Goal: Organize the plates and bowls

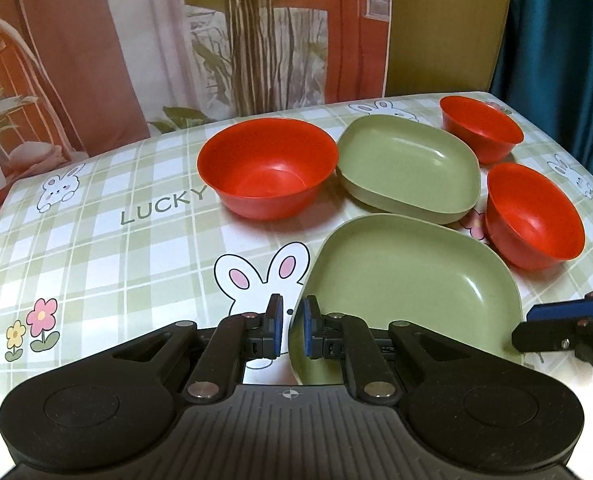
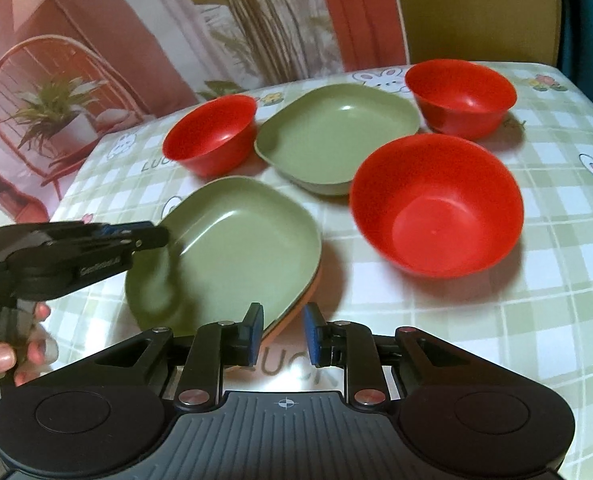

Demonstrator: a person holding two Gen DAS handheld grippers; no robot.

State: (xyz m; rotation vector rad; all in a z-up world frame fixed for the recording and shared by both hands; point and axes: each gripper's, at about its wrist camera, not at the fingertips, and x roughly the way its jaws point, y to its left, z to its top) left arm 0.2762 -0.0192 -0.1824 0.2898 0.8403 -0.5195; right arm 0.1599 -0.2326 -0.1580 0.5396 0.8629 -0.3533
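Note:
Two green plates and three red bowls lie on the checked tablecloth. My left gripper (image 1: 291, 328) is shut on the left rim of the near green plate (image 1: 408, 292); it shows from the side in the right wrist view (image 2: 152, 236). That plate (image 2: 232, 256) sits on an orange plate (image 2: 296, 312) whose edge peeks out beneath. My right gripper (image 2: 283, 334) is open, its jaws astride the near corner of this stack. The far green plate (image 1: 410, 168) lies between a large red bowl (image 1: 268, 168) and two smaller red bowls (image 1: 480, 126) (image 1: 534, 216).
A printed backdrop (image 1: 176, 40) hangs behind the table's far edge. A teal curtain (image 1: 564, 40) hangs at the right. The tablecloth (image 1: 96, 248) shows rabbits and flowers left of the dishes. A hand (image 2: 0, 360) holds the left gripper's handle.

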